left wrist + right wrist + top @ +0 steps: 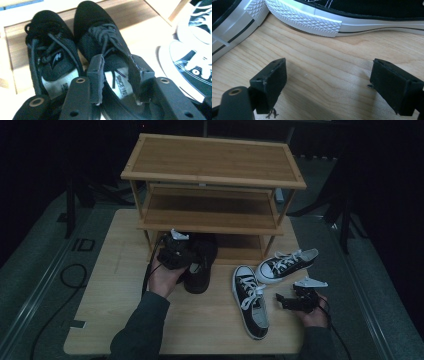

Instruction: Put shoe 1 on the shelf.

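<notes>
Step in hand, as judged: black shoes being stowed on the bottom shelf of the wooden rack [214, 179]. Left gripper [176, 251] is seen over the heel opening of the right-hand black shoe [105, 42]; in the left gripper view the jaws stand half apart astride the collar, and whether the pads actually press on it cannot be told. The second black shoe [50, 55] lies just beside, toes on the shelf board, heels out over the table [125, 285]. Both are dark mesh with black laces and pale insoles.

Right gripper [329, 85] is held wide and empty, low over the table, near the white rubber edge of the sneakers [252, 300].

Next move probably calls for a firm collar grip, then a push deeper under the shelf
</notes>
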`<state>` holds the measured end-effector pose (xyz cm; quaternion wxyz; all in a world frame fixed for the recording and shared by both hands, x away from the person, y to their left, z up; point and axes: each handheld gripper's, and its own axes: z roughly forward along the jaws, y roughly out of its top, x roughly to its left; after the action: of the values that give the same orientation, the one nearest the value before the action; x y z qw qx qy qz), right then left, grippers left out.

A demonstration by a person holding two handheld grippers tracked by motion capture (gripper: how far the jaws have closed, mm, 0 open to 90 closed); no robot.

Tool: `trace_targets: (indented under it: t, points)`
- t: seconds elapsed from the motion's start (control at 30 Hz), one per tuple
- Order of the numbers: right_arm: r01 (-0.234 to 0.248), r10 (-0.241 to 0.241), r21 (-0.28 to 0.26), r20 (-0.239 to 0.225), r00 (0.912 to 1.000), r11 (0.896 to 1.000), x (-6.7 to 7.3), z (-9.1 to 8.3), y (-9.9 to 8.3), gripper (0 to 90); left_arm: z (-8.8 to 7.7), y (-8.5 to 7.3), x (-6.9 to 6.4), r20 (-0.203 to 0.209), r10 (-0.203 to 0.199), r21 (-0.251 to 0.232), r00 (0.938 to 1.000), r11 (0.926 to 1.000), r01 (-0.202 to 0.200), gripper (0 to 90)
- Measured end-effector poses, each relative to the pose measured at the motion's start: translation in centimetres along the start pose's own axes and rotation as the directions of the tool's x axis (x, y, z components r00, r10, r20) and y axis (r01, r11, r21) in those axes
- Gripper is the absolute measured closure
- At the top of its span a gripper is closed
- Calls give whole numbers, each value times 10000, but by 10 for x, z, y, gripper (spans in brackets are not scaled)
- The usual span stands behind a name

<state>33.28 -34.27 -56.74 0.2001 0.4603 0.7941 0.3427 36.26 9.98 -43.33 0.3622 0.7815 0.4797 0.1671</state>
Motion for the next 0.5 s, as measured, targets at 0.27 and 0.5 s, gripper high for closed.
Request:
trace_targets:
  t: [0.27,0.5]
  points:
    - [4,-4,-14,7,10000,10000,0,0,0,139,-13,-14,0,529,123,-193,9985,9997,-113,786]
    - [18,-18,-2,-3,10000,10000,0,0,0,139,-15,-26,3,570,207,43,9982,9998,-209,896]
